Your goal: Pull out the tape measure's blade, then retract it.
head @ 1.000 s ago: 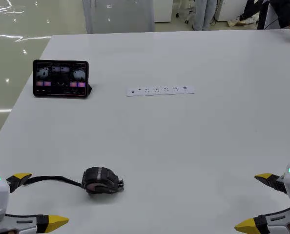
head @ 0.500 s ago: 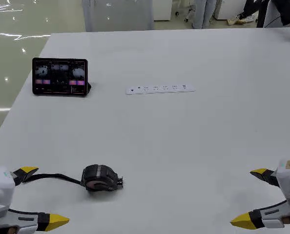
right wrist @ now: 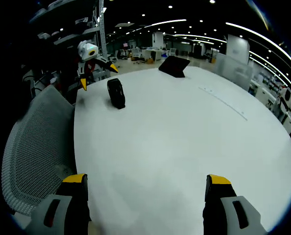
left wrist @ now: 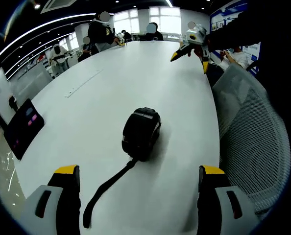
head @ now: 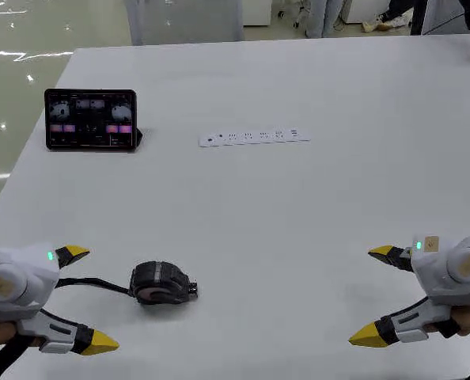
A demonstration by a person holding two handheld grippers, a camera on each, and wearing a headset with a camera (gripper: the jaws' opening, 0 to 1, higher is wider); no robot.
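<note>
A black tape measure (head: 161, 283) lies on the white table (head: 282, 214) near its front left, with a black wrist strap (head: 92, 283) trailing to the left. In the left gripper view the tape measure (left wrist: 140, 131) lies just ahead of the jaws, the strap (left wrist: 106, 188) running back between them. My left gripper (head: 86, 298) stands open around the strap's end, left of the case. My right gripper (head: 381, 293) is open at the front right, far from the tape measure (right wrist: 116, 92), with nothing between its fingers. No blade is out.
A dark tablet (head: 90, 120) stands propped at the back left. A white power strip (head: 253, 137) lies at the table's middle back. A mesh chair (left wrist: 255, 142) sits by the near edge. People stand beyond the far end (left wrist: 102, 33).
Both grippers have come forward onto the table and show more fully; the left one is closer to the tape measure. The tape measure has not moved; the head camera has tilted slightly.
</note>
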